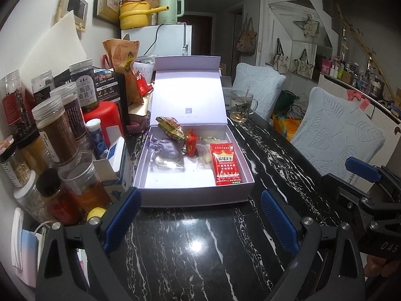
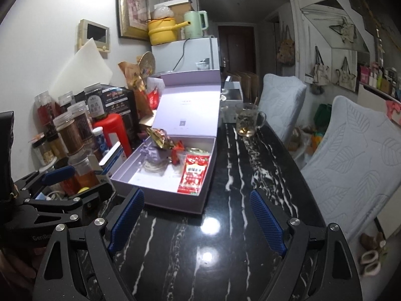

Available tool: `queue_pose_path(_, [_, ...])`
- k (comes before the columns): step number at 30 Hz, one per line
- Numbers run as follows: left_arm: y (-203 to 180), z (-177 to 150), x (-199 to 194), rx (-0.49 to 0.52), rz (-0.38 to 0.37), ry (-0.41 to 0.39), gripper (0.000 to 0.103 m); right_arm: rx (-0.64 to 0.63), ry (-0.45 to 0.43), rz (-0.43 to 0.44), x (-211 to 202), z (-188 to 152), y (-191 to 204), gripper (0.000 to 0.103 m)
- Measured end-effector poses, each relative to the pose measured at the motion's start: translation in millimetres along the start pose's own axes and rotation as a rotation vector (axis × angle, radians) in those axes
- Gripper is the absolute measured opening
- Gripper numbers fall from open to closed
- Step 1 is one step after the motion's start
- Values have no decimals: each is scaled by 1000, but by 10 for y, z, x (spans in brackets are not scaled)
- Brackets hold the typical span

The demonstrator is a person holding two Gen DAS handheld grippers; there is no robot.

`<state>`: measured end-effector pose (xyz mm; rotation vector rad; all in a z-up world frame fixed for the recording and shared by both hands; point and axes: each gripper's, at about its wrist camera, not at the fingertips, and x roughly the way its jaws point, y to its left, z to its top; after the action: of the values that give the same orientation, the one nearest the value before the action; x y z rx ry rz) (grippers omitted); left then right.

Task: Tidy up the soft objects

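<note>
Red snack packet [image 1: 227, 164]: you can read 麻辣王子.
Dark-lidded jar [image 1: 84, 85]: its label shows 甄选桑葚干.
Right gripper [image 1: 362, 175] body: you see "DAS".
Left gripper [image 2: 77, 183] body: you see "GenRo", cut off.

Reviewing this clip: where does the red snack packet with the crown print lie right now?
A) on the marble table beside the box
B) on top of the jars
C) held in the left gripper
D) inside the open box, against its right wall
D: the red snack packet lies flat inside the open box, along its right wall; both grippers are open and empty.
</note>
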<state>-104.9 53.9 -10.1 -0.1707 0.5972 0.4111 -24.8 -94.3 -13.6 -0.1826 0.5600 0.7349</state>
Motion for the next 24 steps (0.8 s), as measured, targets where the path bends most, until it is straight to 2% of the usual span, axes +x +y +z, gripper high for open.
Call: queue_pose_path(24, [-58, 26, 153, 7, -22, 26, 98, -8, 28, -27, 123, -7, -87, 88])
